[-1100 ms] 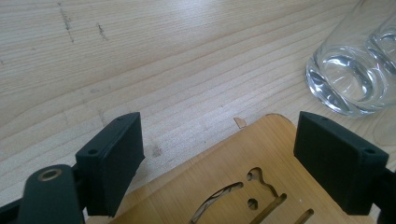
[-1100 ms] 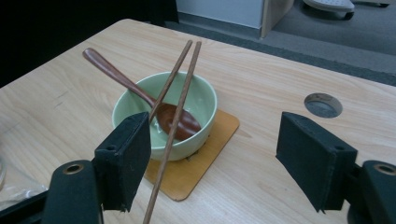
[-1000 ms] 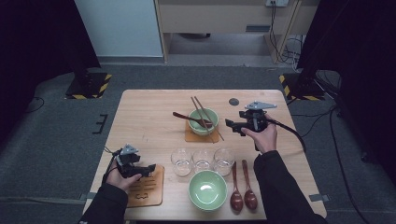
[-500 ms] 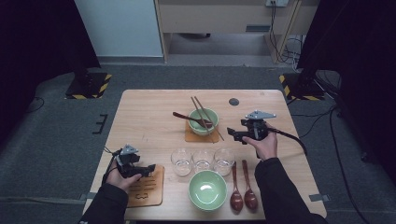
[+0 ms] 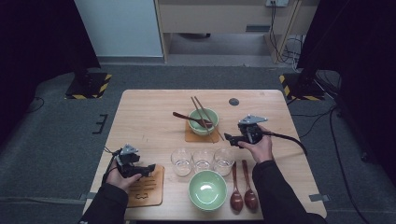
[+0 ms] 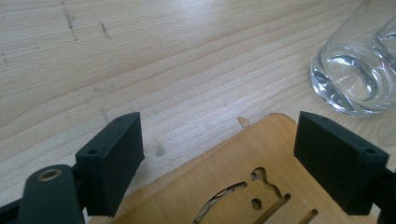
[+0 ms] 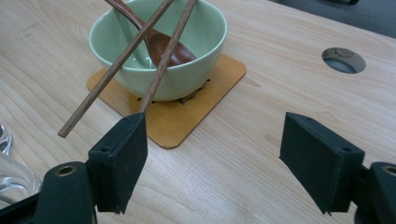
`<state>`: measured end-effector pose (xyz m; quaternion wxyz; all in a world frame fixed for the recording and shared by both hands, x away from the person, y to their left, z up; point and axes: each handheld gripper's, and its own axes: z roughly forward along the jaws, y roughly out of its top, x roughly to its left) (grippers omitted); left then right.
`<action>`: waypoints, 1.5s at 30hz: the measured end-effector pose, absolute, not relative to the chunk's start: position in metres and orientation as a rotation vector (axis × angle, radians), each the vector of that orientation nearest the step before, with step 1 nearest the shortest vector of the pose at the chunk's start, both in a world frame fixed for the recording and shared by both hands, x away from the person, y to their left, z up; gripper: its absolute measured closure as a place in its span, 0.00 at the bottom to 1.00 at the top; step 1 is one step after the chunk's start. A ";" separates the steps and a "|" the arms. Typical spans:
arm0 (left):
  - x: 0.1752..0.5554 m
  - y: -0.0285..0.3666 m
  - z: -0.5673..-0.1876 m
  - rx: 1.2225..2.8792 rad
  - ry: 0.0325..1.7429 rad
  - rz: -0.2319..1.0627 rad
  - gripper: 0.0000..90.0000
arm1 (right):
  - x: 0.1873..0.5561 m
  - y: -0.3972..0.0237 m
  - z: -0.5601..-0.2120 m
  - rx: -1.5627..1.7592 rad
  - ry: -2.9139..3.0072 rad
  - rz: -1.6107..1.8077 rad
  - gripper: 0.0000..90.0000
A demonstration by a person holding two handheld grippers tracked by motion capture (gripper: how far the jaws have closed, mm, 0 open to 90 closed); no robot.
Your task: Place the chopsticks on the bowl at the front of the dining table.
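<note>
1. Since the earlier frame the right gripper [image 5: 229,138] has sunk toward the table [image 5: 149,116] and drawn nearer the person, stopping just right of the far bowl [image 5: 204,122]; the left gripper [image 5: 148,168] rests where it was, over the near coaster [image 5: 147,186].
2. Both tools are released: in the right gripper view the jaws stand wide with nothing but bare wood between them, and in the left gripper view the jaws straddle the near coaster's corner without pinching it.
3. That far bowl sits on its own coaster [image 7: 212,88] past the row of three glasses [image 5: 202,161], with a pair of chopsticks [image 7: 154,60] laid across its rim and a dark spoon [image 7: 161,46] inside.
4. Chopsticks look like the likely target: their near ends overhang the rim toward the right gripper.
5. I judge them light, stiff and thin, with a smooth finish that may slip or roll, and they lie loose enough to scatter.
6. Best hold is probably across both sticks together at the overhanging ends, clear of the rim.
7. Glazed ceramic is breakable, so a nudge against the far bowl could tip the spoon or slide it off its coaster.
</note>
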<state>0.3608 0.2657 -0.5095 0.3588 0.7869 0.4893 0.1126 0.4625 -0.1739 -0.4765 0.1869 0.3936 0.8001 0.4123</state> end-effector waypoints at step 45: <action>0.361 0.266 -0.509 2.028 1.261 0.291 0.17 | 0.462 -0.151 -0.462 1.063 2.277 1.268 0.25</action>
